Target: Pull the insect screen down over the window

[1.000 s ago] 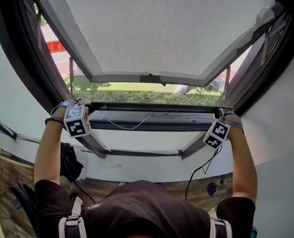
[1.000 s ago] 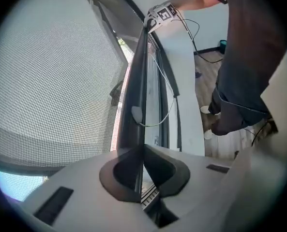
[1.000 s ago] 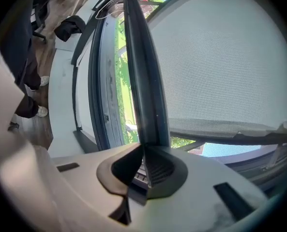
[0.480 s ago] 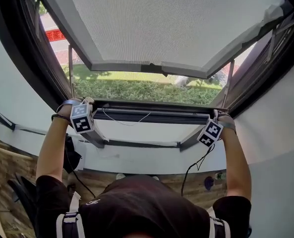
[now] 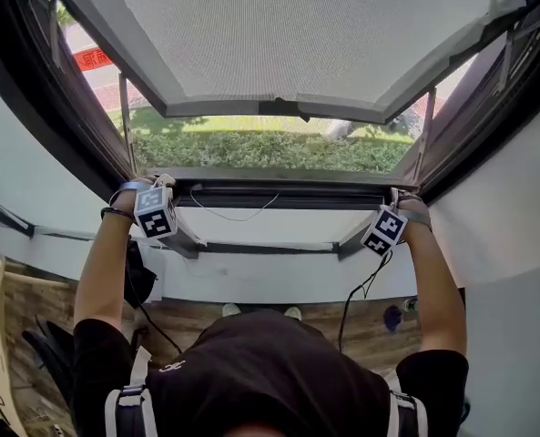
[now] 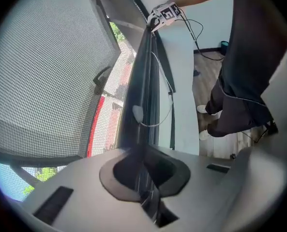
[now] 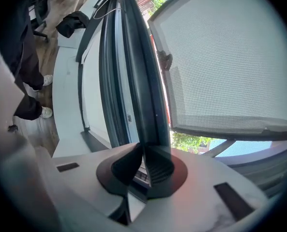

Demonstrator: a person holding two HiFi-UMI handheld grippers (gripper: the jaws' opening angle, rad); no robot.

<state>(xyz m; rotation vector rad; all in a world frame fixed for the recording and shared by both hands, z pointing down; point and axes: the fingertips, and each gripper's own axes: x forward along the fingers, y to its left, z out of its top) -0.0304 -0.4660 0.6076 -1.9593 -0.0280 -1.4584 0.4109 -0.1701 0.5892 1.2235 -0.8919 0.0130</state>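
The insect screen's dark pull bar (image 5: 283, 197) runs level across the window, with a thin white cord (image 5: 233, 215) hanging from it. My left gripper (image 5: 169, 193) is shut on the bar's left end and my right gripper (image 5: 395, 202) on its right end. In the left gripper view the bar (image 6: 142, 76) runs away from my left gripper (image 6: 144, 180), fine mesh (image 6: 46, 81) spreads to its left, and the right gripper (image 6: 165, 14) shows at the far end. In the right gripper view my right gripper (image 7: 145, 170) pinches the bar (image 7: 139, 71).
A grey framed sash (image 5: 279, 35) hangs open outward above a hedge (image 5: 270, 148). Below the bar are the dark window frame (image 5: 270, 246), a white wall (image 5: 279, 280) and wooden floor (image 5: 188, 321). A black cable (image 5: 361, 294) dangles from the right gripper. Dark gear (image 5: 137, 280) lies at the left.
Both grippers have come down together with the pull bar still held between their jaws. More hedge now shows between the bar and the open sash.
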